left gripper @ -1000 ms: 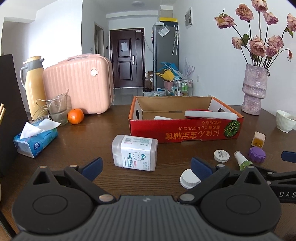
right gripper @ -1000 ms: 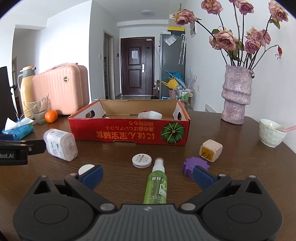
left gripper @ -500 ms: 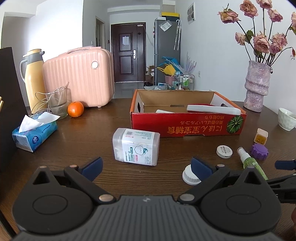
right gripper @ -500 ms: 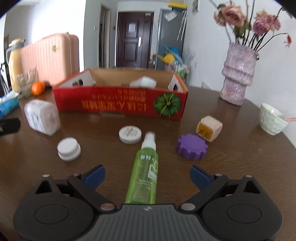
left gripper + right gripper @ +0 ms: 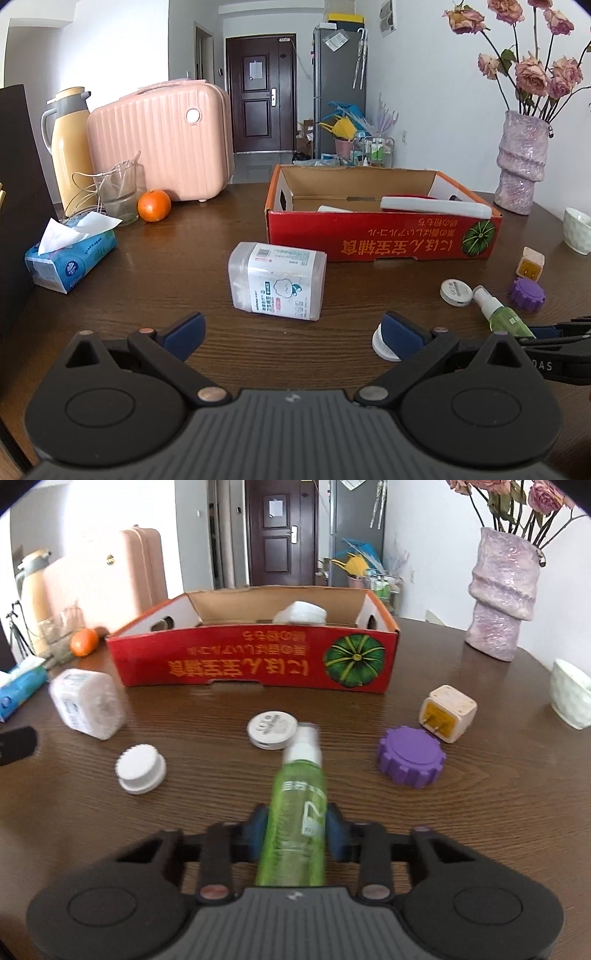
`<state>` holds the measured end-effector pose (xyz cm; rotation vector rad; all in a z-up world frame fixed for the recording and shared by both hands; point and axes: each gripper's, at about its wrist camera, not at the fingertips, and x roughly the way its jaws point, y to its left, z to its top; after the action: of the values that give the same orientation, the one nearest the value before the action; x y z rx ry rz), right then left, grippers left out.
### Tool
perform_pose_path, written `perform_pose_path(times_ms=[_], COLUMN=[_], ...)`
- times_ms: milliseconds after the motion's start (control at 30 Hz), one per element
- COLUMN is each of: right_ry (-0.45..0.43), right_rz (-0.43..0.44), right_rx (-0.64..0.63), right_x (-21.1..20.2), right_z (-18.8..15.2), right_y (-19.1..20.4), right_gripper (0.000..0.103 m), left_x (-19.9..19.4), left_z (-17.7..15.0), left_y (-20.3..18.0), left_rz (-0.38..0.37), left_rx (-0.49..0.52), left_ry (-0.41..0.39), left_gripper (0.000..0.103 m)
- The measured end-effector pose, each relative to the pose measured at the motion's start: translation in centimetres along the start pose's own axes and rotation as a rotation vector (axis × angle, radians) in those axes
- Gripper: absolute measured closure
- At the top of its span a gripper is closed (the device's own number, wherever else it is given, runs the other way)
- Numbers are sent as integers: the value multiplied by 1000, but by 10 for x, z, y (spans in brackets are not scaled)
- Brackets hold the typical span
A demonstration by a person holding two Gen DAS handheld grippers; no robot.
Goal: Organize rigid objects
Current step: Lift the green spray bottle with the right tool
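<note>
Left wrist view: my left gripper point(image 5: 291, 326) stands wide, its blue pads empty above the dark wooden table point(image 5: 177, 258). Just beyond the gap lies a clear cotton-swab box point(image 5: 277, 284) on its side. A white ribbed cap point(image 5: 382, 345) sits right behind my right-hand pad. Farther off stands the red cardboard tray point(image 5: 384, 240), with a long white object point(image 5: 436, 208) lying inside it. To the right I see a flat white round tin point(image 5: 456, 292), a purple ribbed lid point(image 5: 528, 294) and a cream plug adapter point(image 5: 532, 263). The green spray bottle point(image 5: 500, 314) lies at the right edge, its base running into my right gripper point(image 5: 554, 332). On the far left are a tissue pack point(image 5: 70, 254), an orange point(image 5: 154, 205), a glass cup point(image 5: 118, 192), a yellow thermos point(image 5: 68, 147) and a pink suitcase point(image 5: 162, 144); a purple vase point(image 5: 521, 162) stands far right.

Right wrist view: my right gripper point(image 5: 295, 832) has just been closing and now its jaws clamp the green spray bottle point(image 5: 299, 808) between the blue pads, nozzle pointing away toward the flat white round tin point(image 5: 272, 729). The purple ribbed lid point(image 5: 410, 756) and cream plug adapter point(image 5: 447, 713) lie to the right, the white ribbed cap point(image 5: 140, 768) and clear cotton-swab box point(image 5: 86, 707) to the left. The red cardboard tray point(image 5: 255, 661) stands beyond, a white object point(image 5: 301, 613) inside it.
</note>
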<state>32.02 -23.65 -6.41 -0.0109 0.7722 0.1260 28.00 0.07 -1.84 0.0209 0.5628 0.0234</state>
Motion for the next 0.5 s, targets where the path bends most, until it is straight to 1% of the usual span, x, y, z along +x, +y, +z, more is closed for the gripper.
perform_pose_path(times_ms=[233,500], right_ry=[-37,-128], right_rz=[13,36], right_rx=[22,49], right_x=[-3,-20], right_z=[-2,-3], right_y=[-3,-8], right_gripper=[73,73], left_x=[0,0], left_z=[-1,-1], left_y=[0,0], left_rz=[2,2], left_rx=[1,2], left_ry=[0,-1], left_gripper=[0,0])
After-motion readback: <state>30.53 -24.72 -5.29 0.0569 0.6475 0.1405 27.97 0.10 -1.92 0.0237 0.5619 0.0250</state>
